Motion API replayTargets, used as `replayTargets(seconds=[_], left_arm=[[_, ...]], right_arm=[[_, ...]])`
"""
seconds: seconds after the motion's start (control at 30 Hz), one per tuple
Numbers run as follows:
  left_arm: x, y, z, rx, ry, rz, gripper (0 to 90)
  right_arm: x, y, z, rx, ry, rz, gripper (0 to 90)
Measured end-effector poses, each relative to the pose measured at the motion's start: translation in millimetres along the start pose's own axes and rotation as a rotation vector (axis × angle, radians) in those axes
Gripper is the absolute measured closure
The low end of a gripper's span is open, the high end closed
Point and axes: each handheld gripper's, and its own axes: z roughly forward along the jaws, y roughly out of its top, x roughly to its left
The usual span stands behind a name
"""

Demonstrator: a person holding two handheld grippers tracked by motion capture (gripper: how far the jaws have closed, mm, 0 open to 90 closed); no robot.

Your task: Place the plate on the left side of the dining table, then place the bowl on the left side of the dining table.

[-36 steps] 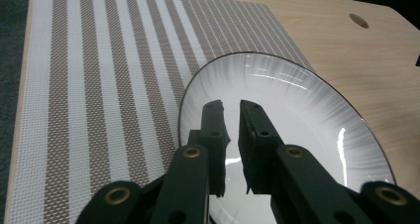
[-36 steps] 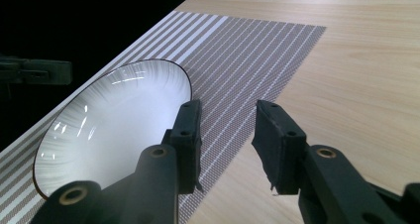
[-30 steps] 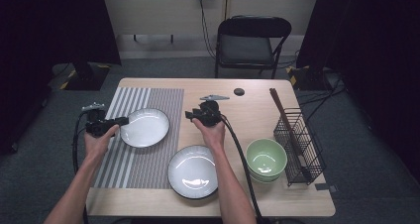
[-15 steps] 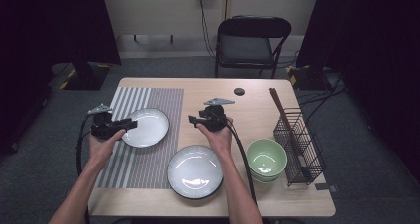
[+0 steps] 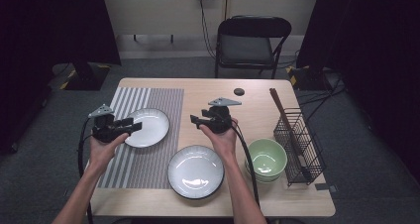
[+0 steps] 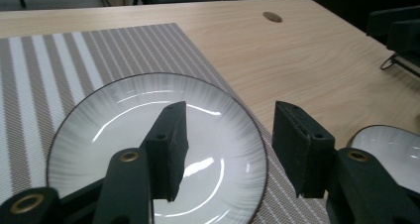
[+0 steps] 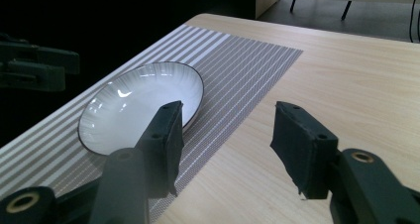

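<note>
A: Where does the left gripper (image 5: 130,126) stand?
B: Its jaws, just opening, gape empty above the plate (image 6: 124,135) on the striped mat (image 6: 59,55).
A: The right gripper (image 5: 194,119)?
B: Likewise opening, empty; plate ahead-left. Release looks done; next, probably a fresh grasp.

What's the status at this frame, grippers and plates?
Left gripper and right gripper: jaws just been opening, nothing between them. Plate on the striped placemat flat, untouched. Second plate on bare table. Nothing in the way.

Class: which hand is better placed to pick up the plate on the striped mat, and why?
Left. The left gripper hovers at the plate, fingers open above it; the right gripper is over bare table.
</note>
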Motion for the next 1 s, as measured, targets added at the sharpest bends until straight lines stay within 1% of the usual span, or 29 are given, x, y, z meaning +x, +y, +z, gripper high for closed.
replayTargets(seconds=[0.13,0.2,0.23,0.27,0.3,0.4,0.43,0.47,0.53,0.57,0.6,0.63,0.67,0.7,0.73,0.77,0.8,0.87,0.9,0.97,1.0], left_arm=[[-9.4,2.1,1.2,0.009,-0.008,0.028,43.0],[-13.5,2.4,2.3,0.007,-0.009,0.038,41.6],[-15.0,2.7,2.7,0.007,-0.01,0.05,40.7],[-17.1,2.7,3.3,0.008,-0.013,0.05,40.1],[-19.8,2.7,4.1,0.003,-0.019,0.047,39.8],[-25.9,4.4,5.2,0.007,-0.022,0.068,38.9],[-28.1,5.0,5.8,0.003,-0.03,0.069,38.5],[-30.9,5.7,6.7,0.001,-0.034,0.067,38.5],[-37.0,7.3,8.8,0.0,-0.045,0.079,38.4],[-41.4,8.1,10.3,-0.002,-0.047,0.088,38.5],[-44.0,8.7,10.9,0.004,-0.046,0.096,38.5],[-46.8,9.3,12.4,0.006,-0.053,0.106,38.5],[-49.4,9.4,13.9,0.002,-0.076,0.096,38.5],[-51.5,9.7,15.3,-0.002,-0.088,0.09,38.4],[-53.9,10.2,17.0,-0.003,-0.088,0.1,38.5],[-57.2,10.3,19.2,-0.003,-0.092,0.095,38.5],[-60.3,10.7,21.2,0.002,-0.1,0.103,38.5],[-65.1,10.6,23.6,0.0,-0.111,0.111,38.5],[-67.6,10.5,25.2,0.003,-0.111,0.128,38.5],[-71.4,9.8,29.9,0.016,-0.136,0.133,38.4],[-73.7,9.5,31.7,0.021,-0.132,0.14,38.5]], right_arm=[[3.3,5.6,-8.9,-0.007,0.007,0.002,42.2],[3.2,7.5,-12.5,-0.01,0.011,0.008,41.2],[2.6,8.3,-14.4,-0.008,0.009,0.008,40.4],[2.3,9.0,-16.4,-0.008,0.005,0.015,39.6],[2.0,9.7,-18.7,-0.013,0.011,0.015,39.6],[2.6,12.7,-25.7,-0.022,0.014,0.012,38.4],[3.0,13.9,-28.4,-0.029,0.017,0.011,38.4],[3.6,15.2,-31.5,-0.032,0.013,0.009,38.3],[3.2,18.1,-37.2,-0.035,0.008,0.007,38.1],[2.2,19.4,-40.0,-0.036,-0.001,0.008,38.2],[-0.5,20.3,-43.4,-0.028,-0.023,0.012,38.1],[-2.4,20.8,-45.7,-0.027,-0.025,0.021,37.9],[-4.0,21.6,-49.4,-0.03,-0.016,0.033,37.7],[-3.5,23.0,-53.7,-0.036,-0.019,0.037,38.1],[-2.9,24.9,-57.6,-0.038,-0.036,0.033,38.1],[-3.7,26.5,-61.0,-0.041,-0.035,0.036,38.0],[-5.4,27.2,-64.3,-0.047,-0.027,0.044,38.1],[-9.8,26.8,-71.4,-0.055,-0.038,0.047,38.1],[-11.5,26.4,-74.1,-0.058,-0.037,0.049,38.1],[-15.1,25.4,-82.5,-0.062,-0.052,0.04,38.2],[-17.0,24.8,-87.2,-0.062,-0.063,0.042,38.9]])
